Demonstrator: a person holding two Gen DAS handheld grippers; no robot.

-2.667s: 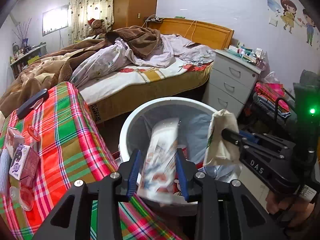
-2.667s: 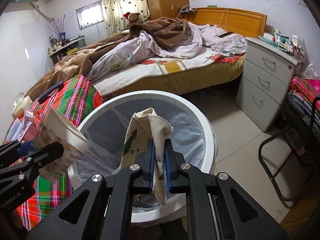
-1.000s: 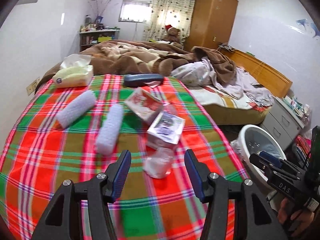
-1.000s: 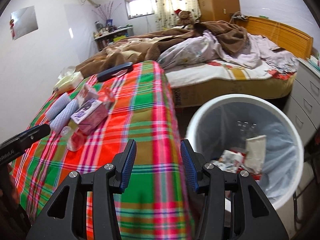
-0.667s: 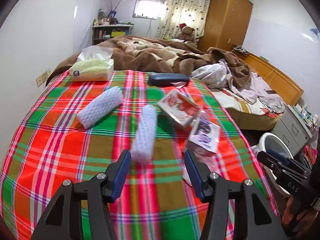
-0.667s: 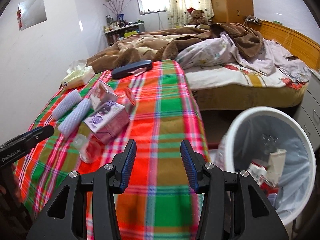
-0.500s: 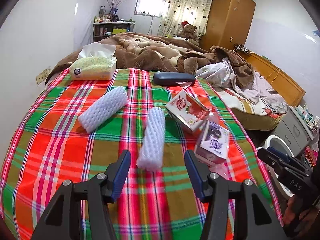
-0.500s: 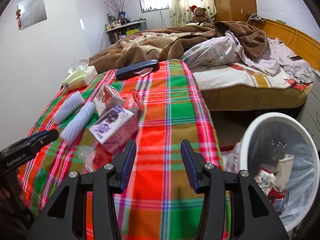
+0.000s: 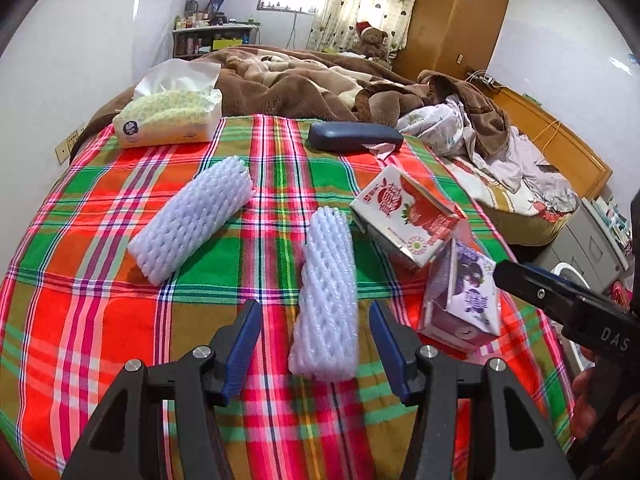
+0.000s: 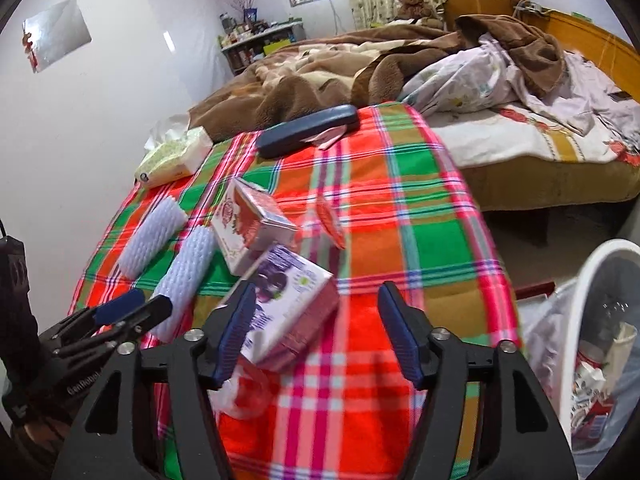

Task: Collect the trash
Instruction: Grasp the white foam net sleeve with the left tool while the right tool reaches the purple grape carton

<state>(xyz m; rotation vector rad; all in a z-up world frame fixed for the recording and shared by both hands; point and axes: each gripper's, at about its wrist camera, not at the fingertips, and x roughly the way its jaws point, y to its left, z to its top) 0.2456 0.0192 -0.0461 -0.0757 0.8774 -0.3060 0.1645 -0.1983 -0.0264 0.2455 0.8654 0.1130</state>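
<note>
Both grippers back over table from bin, empty. My right gripper [image 10: 316, 328] jaws just widened around purple carton [image 10: 288, 300] (not touching); left gripper [image 9: 316, 344] gapes, straddling foam sleeve [image 9: 326, 296].

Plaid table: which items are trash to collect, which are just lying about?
Trash, likely:
- near foam net
- far foam net
- strawberry carton
- purple carton
- crumpled clear cup
- bin, the drop point

Lying about:
- tissue pack
- dark case
- bedding
</note>
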